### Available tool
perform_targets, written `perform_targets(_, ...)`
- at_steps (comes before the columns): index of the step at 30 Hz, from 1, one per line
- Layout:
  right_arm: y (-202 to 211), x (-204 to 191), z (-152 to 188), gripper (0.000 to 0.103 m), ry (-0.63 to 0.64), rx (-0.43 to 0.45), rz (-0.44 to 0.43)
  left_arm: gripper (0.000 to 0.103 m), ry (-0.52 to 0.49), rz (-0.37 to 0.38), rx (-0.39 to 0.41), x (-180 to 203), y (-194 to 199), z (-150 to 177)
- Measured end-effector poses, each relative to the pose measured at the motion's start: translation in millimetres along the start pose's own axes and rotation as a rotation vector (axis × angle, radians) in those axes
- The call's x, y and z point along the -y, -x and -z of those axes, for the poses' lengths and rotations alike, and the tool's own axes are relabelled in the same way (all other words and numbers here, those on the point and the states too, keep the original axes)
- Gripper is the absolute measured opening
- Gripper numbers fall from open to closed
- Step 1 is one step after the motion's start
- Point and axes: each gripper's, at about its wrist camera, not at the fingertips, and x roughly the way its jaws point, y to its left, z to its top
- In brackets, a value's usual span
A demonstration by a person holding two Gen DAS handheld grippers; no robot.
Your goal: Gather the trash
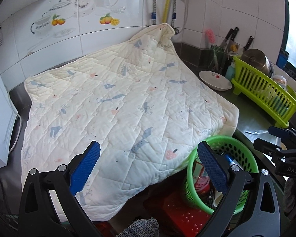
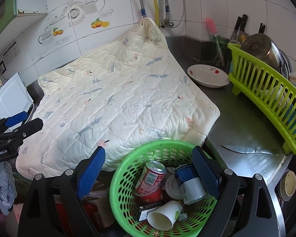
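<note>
Hovering with both pairs of fingers spread and gripping nothing, right gripper [image 2: 149, 165] just above green basket [image 2: 128, 189] of cans, left gripper [image 1: 148, 158] beside it.

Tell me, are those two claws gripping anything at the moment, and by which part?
Nothing is held. The left claw is open above the quilted mat, and the right claw is open over the green basket of trash, touching none of it.

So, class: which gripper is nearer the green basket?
Right. The right gripper hangs open right over the green basket; the left gripper is open farther left, over the quilt, the basket beside its right finger.
</note>
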Motion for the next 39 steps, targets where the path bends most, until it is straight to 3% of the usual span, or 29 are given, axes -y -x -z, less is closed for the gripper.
perform_targets(23,24,-28,-19,0.09,0.083,0.127,0.011,0.097,0.018,-0.106,0.149,-8,37,-8)
perform_targets(39,31,-34,-24,0.09,0.086,0.161,0.009,0.097,0.031,-0.126,0.188,-12,46,-10)
